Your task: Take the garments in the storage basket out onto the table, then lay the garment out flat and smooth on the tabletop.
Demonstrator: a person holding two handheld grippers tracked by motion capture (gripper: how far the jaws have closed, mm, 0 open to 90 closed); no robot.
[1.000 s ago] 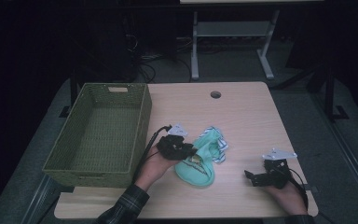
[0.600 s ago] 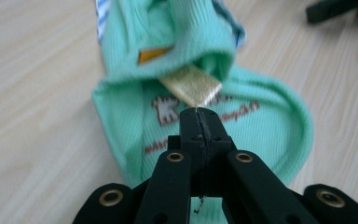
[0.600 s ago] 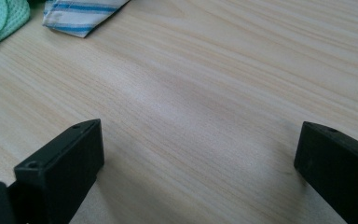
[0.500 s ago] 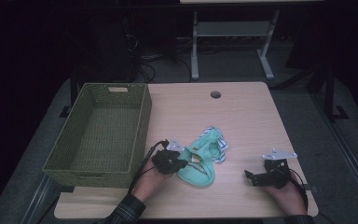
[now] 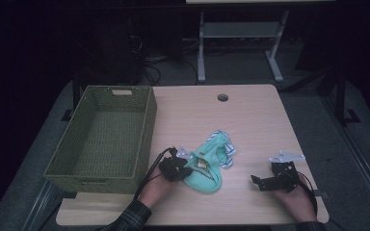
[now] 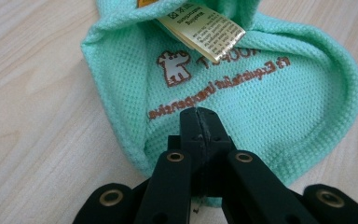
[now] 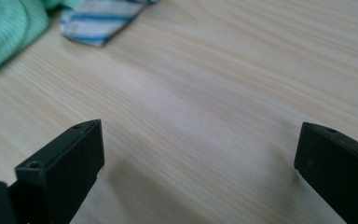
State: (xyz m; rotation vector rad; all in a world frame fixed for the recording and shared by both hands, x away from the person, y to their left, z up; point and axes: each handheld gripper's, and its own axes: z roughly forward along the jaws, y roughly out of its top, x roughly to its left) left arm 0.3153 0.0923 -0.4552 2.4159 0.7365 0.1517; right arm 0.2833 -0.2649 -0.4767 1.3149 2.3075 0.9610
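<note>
Wicker basket [image 5: 101, 139] just beside mint garment [image 5: 207, 166]

You are wearing a dark plaid sleeve [image 5: 131, 215] on your left arm. Your left gripper [image 6: 199, 122] is showing matte black jaws with brass-ringed screw holes; your right gripper [image 5: 256, 180] is carrying a grey three-cornered plate and trailing a black cable.

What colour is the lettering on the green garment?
Brown, printed on the mint-green garment; clearest in the left gripper view.

You've got a mint garment [image 6: 270, 88] in waffle-knit cloth with a paper-like tag [image 6: 200, 30], matt pale wood-grain desk [image 7: 223, 84], woven wicker basket [image 5: 101, 139], matt black plastic gripper [image 6: 199, 122].
</note>
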